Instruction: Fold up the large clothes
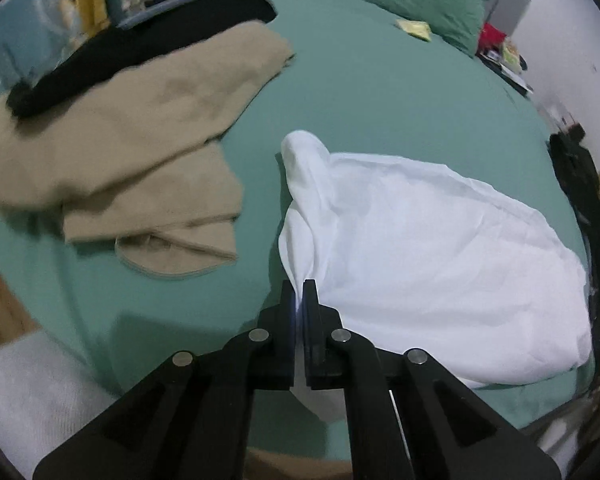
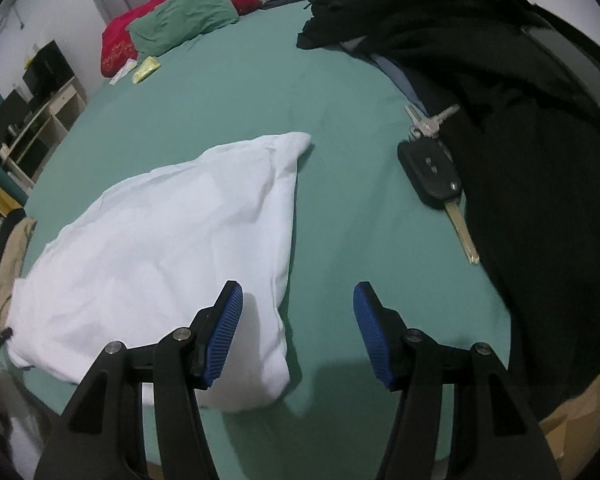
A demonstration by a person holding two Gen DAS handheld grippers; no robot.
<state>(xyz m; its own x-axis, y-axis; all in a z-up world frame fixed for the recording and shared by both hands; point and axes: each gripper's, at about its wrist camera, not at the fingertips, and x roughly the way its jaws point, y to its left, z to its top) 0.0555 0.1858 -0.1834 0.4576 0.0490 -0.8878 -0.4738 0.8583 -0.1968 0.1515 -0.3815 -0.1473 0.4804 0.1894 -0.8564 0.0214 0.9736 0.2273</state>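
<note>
A white garment lies partly folded on the green bed sheet. My left gripper is shut on the garment's near left edge, with cloth pinched between the jaws and pulled up in a ridge. In the right wrist view the same white garment lies to the left. My right gripper is open and empty, just above the garment's near right corner; its left blue pad is over the cloth, the right pad over bare sheet.
A beige garment and a black one lie folded at the left. A black garment pile with a car key and keys lies at the right. Green and red pillows sit at the far end.
</note>
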